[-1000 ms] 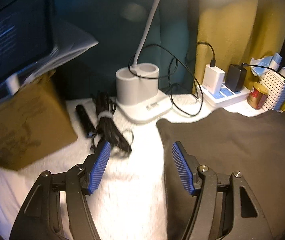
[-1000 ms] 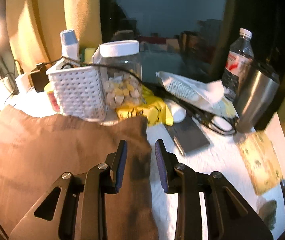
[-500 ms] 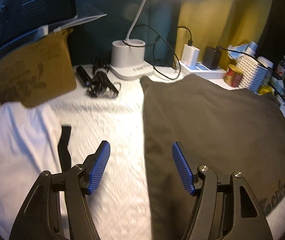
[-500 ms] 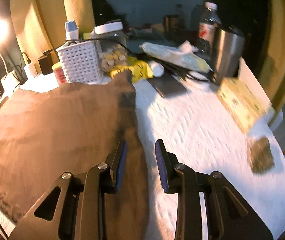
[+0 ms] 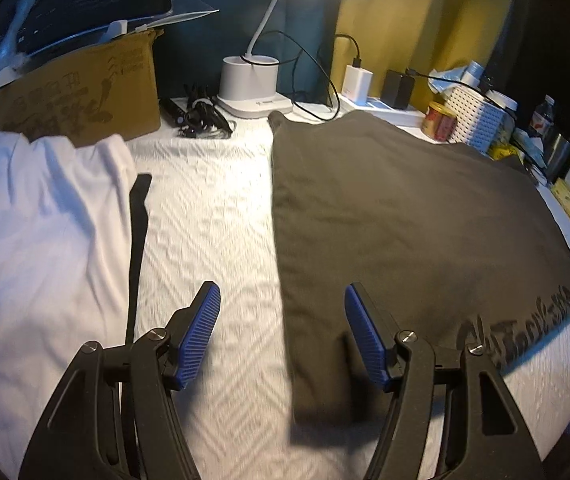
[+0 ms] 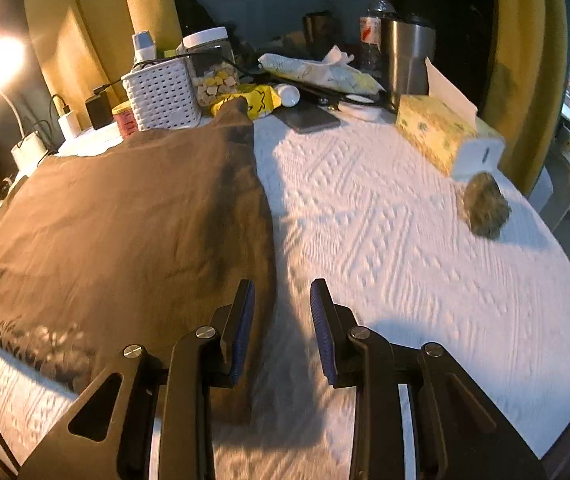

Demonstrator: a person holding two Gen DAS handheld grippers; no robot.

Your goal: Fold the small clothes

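A white textured table (image 5: 213, 216) carries the dark garment (image 5: 405, 216) spread flat; both claws stand apart, empty, left claw (image 5: 283, 336) and right claw (image 6: 279, 322) each straddling a side edge; pinch both near corners evenly.

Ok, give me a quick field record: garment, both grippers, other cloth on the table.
garment: dark brown cloth spread flat on the white table cover, printed edge nearest
left gripper: open, empty, straddling the cloth's left edge
right gripper: open, empty, at the cloth's right edge
other cloth: white garment, far left
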